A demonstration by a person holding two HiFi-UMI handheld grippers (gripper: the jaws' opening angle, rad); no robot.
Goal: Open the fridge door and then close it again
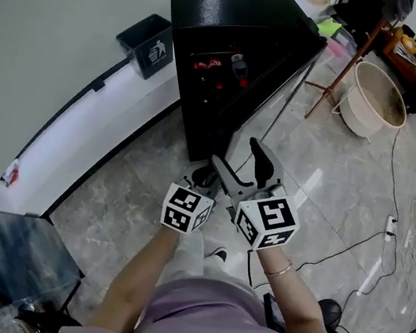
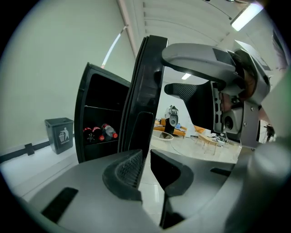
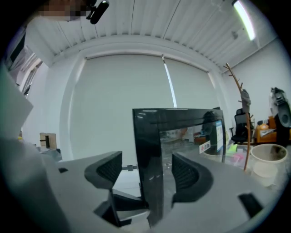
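The black fridge (image 1: 219,12) stands against the wall with its glass door (image 1: 273,93) swung wide open toward me. Red-capped bottles (image 1: 210,65) lie on an inner shelf. In the left gripper view the door's free edge (image 2: 145,91) runs down between the jaws of my left gripper (image 2: 144,166), which is shut on it, and the bottles (image 2: 102,132) show behind. In the right gripper view my right gripper (image 3: 148,170) is open wide, with the door edge (image 3: 148,150) standing between its jaws. In the head view both grippers, left (image 1: 205,175) and right (image 1: 241,166), meet at the door's low corner.
A dark waste bin (image 1: 148,43) stands left of the fridge. A white tub (image 1: 375,99) and a wooden stand (image 1: 340,73) are to the right. Cables and a power strip (image 1: 390,226) lie on the tiled floor. A dark table (image 1: 9,254) sits at my lower left.
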